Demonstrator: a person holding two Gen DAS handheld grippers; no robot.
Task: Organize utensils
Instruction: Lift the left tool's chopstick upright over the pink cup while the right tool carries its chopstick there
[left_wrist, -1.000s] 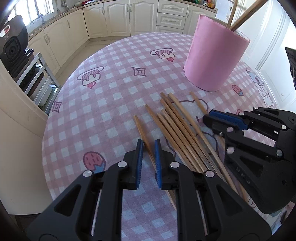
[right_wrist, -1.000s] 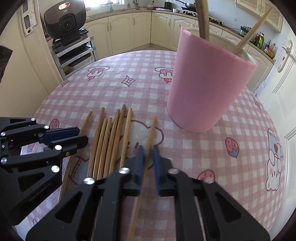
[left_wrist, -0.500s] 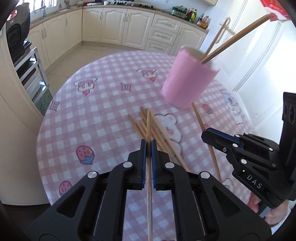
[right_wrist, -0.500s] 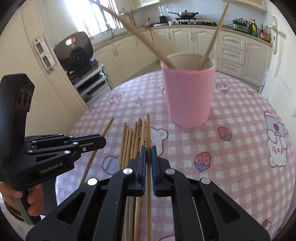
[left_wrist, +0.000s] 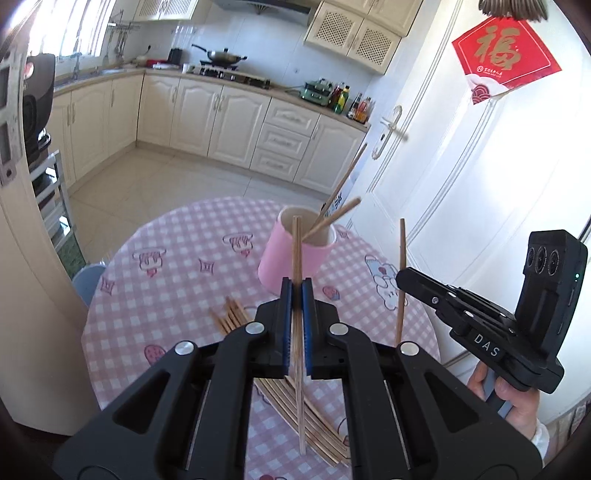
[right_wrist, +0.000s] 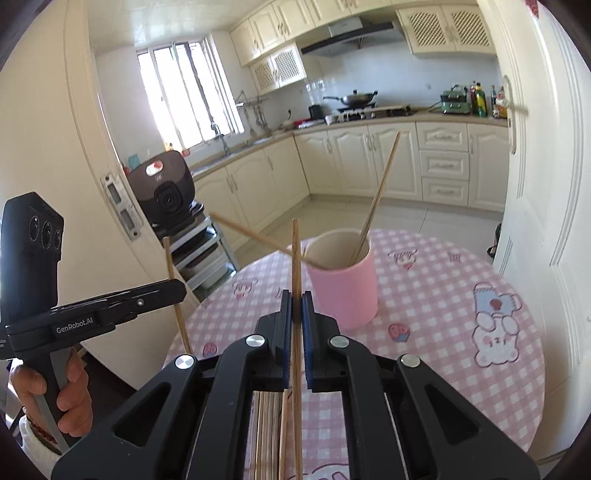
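Observation:
My left gripper (left_wrist: 296, 291) is shut on a wooden chopstick (left_wrist: 296, 251) and holds it upright above the table. My right gripper (right_wrist: 296, 302) is shut on another chopstick (right_wrist: 295, 254), also upright; it shows in the left wrist view (left_wrist: 401, 266) too. The left gripper shows in the right wrist view (right_wrist: 173, 290). A pink cup (left_wrist: 291, 258) (right_wrist: 343, 291) stands on the table with two chopsticks leaning in it. Several loose chopsticks (left_wrist: 232, 317) (right_wrist: 267, 432) lie on the pink checked tablecloth under the grippers.
The round table (left_wrist: 166, 295) (right_wrist: 443, 295) stands in a kitchen with cream cabinets (left_wrist: 229, 114). A white door (left_wrist: 436, 166) is close on the right, a cream fridge side (left_wrist: 26, 295) on the left. A black appliance (right_wrist: 162, 188) sits on a rack.
Both grippers have lifted well above the table, each carrying its chopstick from lying flat to upright. The cup now looks farther away and lower.

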